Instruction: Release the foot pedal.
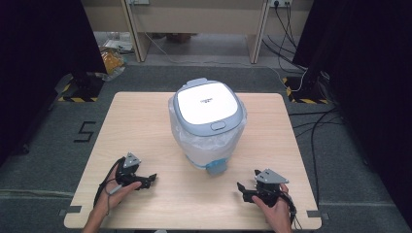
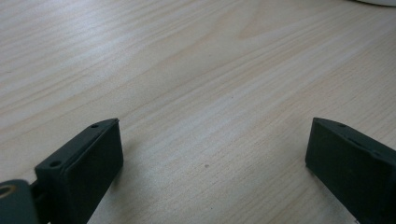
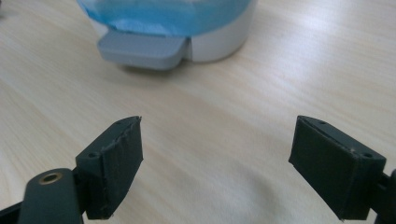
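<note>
A white and grey pedal bin (image 1: 208, 121) with a shut lid stands in the middle of the wooden table (image 1: 145, 116), lined with a translucent bag. Its grey foot pedal (image 1: 216, 167) faces the near edge; in the right gripper view the pedal (image 3: 140, 49) lies just beyond the jaws. My left gripper (image 1: 151, 179) rests at the near left, held by a hand, open over bare wood (image 2: 210, 140). At the near right my right gripper (image 1: 241, 188) is open too, empty (image 3: 217, 154), pointing toward the bin's base.
The table stands on a grey floor. Dark curtains hang at both sides. Cables (image 1: 311, 121) run along the floor at the right, and a wooden desk frame (image 1: 194, 19) stands behind. Bare tabletop lies between the two grippers.
</note>
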`<state>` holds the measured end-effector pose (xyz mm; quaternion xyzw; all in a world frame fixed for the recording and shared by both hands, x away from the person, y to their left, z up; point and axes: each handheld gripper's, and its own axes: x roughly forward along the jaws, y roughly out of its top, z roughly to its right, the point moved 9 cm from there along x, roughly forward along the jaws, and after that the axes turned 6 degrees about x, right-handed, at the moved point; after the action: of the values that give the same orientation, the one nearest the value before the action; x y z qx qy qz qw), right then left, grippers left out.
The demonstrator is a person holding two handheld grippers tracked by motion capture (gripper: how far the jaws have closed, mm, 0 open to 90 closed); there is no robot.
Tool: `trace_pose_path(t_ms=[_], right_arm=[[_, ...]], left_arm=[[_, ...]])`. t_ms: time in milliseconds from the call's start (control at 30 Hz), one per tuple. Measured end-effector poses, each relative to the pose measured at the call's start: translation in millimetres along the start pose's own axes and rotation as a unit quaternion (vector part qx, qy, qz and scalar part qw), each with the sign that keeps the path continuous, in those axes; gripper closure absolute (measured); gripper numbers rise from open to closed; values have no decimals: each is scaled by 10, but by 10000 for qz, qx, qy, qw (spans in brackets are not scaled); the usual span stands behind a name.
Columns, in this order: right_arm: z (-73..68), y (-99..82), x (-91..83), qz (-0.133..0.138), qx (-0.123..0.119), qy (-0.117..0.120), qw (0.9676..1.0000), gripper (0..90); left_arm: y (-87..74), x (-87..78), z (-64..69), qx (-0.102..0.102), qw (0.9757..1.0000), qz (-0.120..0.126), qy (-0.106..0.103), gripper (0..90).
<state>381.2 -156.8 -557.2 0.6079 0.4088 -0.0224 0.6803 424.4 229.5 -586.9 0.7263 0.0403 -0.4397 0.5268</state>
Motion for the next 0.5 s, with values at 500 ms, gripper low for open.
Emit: trace_pose_path(t_ms=[500], right_arm=[[137, -285, -81, -590, 111, -142, 9981, 161]], left_arm=[[0, 0, 0, 1, 10000, 0, 1, 33]])
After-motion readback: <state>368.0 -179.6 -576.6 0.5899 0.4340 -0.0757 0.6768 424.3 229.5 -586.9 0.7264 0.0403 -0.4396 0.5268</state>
